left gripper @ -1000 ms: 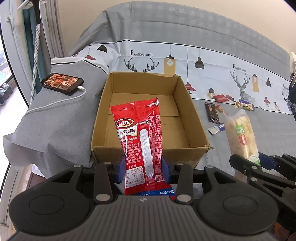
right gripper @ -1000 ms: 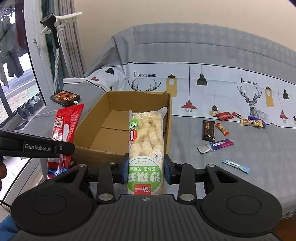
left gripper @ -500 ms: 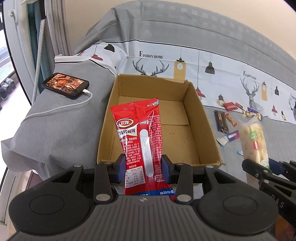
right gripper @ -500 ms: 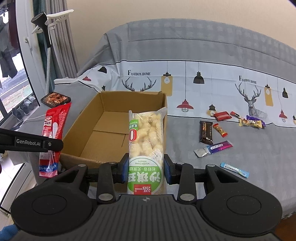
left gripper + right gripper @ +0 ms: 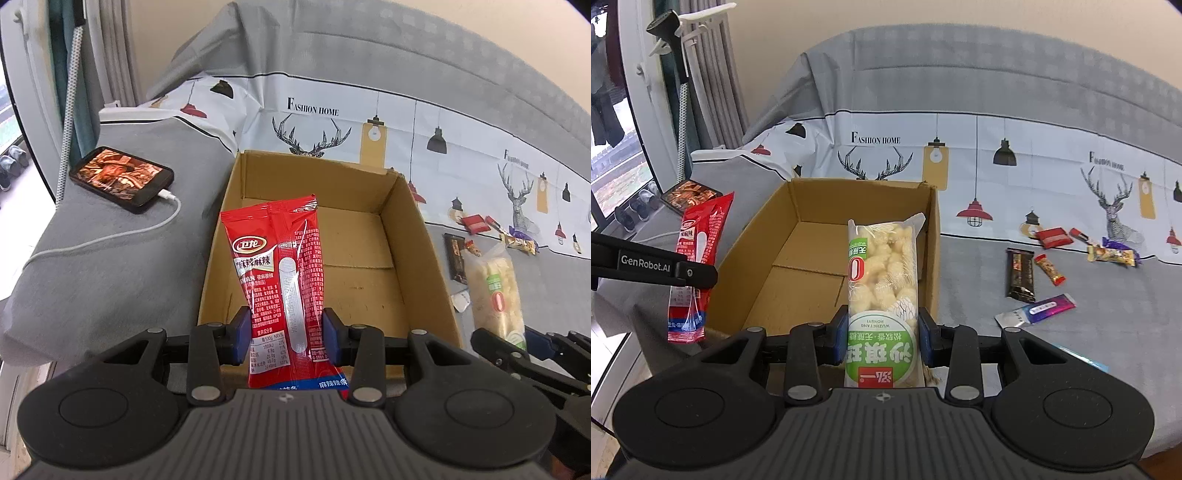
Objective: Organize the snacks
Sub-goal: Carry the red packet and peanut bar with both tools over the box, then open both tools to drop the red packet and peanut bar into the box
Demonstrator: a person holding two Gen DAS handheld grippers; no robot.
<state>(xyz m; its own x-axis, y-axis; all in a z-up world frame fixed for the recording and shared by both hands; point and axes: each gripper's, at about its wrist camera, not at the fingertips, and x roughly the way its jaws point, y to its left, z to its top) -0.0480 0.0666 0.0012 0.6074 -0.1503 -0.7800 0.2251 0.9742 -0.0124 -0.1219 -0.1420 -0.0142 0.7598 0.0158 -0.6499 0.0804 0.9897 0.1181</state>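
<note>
I am holding the red spicy-strip packet (image 5: 282, 280) upright in my left gripper (image 5: 287, 334), whose blue pads (image 5: 242, 334) are pinching it on both sides low on the wrapper, so the jaws are closed down to the packet's width. I am carrying the pale puffed-snack bag (image 5: 882, 295) the same way in my right gripper (image 5: 882, 341), pads pressing its green-labelled lower part.

Compared with a second ago, I am seeing the cardboard box (image 5: 421, 236) sliding rightward and a little farther off in the left view, and the phone (image 5: 122, 179) with its white cable (image 5: 110, 236) coming more fully into frame on the grey cloth (image 5: 110, 280). In the right view the box (image 5: 757, 236), after drifting left half a second ago, is sitting back near the centre behind the bag. My grip on both packets is looking unchanged across the frames.

The box is standing open with nothing inside that I can see. Both packets are hanging at its near edge, not yet over the floor of it. Several small wrapped snacks (image 5: 1021, 273) are lying loose on the cloth to the right of the box, well apart from it.
</note>
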